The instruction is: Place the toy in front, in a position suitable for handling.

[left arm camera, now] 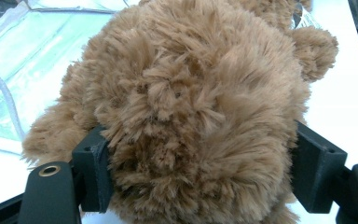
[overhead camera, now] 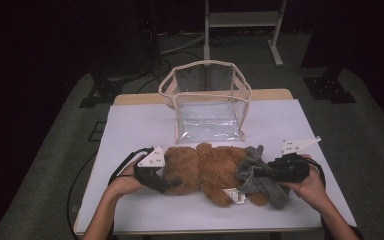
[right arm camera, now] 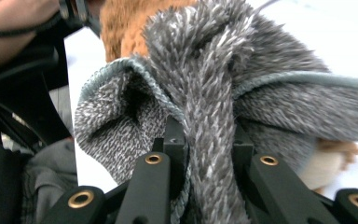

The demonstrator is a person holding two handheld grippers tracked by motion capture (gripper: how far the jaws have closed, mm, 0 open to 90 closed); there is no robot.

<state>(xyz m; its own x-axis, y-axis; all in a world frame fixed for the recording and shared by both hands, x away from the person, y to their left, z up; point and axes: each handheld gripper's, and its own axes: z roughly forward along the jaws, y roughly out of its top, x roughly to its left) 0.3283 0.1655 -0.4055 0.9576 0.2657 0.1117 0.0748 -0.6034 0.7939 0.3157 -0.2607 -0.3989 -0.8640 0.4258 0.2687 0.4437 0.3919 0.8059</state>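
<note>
A brown plush bear [overhead camera: 207, 172] lies on its side across the near part of the white table [overhead camera: 140, 125], its head toward the person's left and its lower body wrapped in a grey knitted garment [overhead camera: 262, 180]. The left gripper [overhead camera: 167, 182] brackets the head: in the left gripper view the two black jaws stand wide, one at each flank of the fur [left arm camera: 191, 107], pressing into the pile. The right gripper [overhead camera: 260, 172] is nearly closed, pinching a narrow fold of the grey knit [right arm camera: 209, 116] between its jaws. A paper tag [overhead camera: 235, 195] shows beneath the bear's body.

The step in hand appears to be working the garment along the bear, one hand anchoring the toy while the other draws the fabric. The next move probably calls for a steady pull along the body, with the left grip firm enough that the head does not slip out of the soft pile.

The high view supplies the layout, including the clear plastic bag [overhead camera: 207, 100] standing open just beyond the bear. The right gripper view reveals the garment's ribbed opening [right arm camera: 126, 102]; the left gripper view shows jaw contact against the fur.
</note>
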